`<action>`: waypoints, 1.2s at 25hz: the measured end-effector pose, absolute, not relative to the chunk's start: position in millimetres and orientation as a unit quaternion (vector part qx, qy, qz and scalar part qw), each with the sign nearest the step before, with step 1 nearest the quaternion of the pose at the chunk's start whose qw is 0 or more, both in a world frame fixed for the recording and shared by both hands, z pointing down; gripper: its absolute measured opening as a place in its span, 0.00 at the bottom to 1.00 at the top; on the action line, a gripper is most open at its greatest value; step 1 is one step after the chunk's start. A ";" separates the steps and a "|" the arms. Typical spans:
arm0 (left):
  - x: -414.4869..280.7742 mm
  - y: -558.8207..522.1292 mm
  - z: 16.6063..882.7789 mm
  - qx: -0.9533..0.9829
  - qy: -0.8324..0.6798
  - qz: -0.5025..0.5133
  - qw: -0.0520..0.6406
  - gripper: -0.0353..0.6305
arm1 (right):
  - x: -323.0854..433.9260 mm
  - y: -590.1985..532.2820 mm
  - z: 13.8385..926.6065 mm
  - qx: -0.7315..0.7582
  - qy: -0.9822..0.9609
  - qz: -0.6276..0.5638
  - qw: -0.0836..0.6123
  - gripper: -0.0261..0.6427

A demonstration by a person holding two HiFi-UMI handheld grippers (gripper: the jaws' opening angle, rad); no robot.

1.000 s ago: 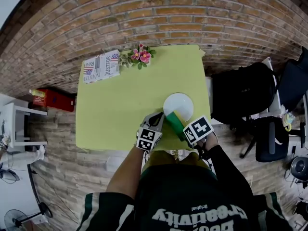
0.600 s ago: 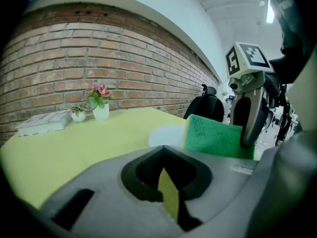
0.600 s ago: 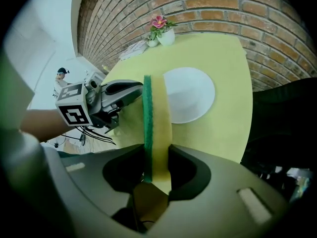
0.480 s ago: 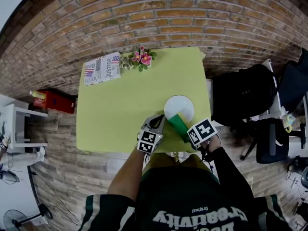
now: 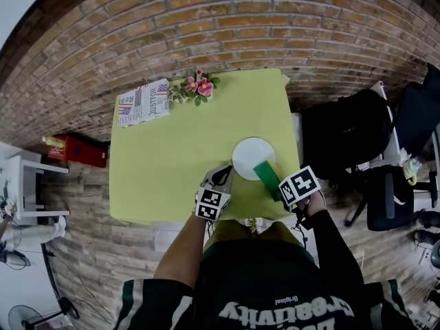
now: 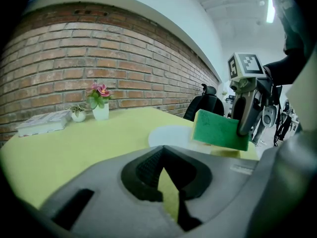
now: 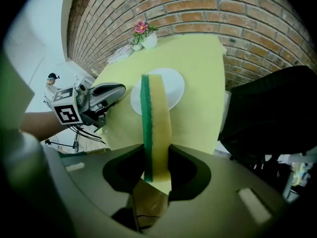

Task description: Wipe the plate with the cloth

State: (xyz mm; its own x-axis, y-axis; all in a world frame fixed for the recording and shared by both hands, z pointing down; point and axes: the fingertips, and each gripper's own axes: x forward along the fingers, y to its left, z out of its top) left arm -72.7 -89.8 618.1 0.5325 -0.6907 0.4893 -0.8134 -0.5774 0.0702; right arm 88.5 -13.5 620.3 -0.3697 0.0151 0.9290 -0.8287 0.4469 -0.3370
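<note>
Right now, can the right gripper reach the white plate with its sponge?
Probably yes. The right gripper grips the sponge close to the white plate's near edge, and nothing seems to sit between them.

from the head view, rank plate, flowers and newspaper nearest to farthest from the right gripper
1. plate, just ahead of the right gripper, under its sponge
2. flowers, at the far table edge
3. newspaper, at the far left corner

My sponge [image 7: 156, 128] is rough green scourer on yellow foam; plate [image 5: 249, 155] smooth, white; table [image 5: 172, 157] matt; wall [image 5: 206, 19] rough brick.
</note>
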 end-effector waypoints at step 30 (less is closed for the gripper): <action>-69.2 -121.5 611.4 0.859 -0.435 0.222 0.152 0.06 | 40.7 -79.5 597.6 0.304 -0.733 0.421 0.439 0.24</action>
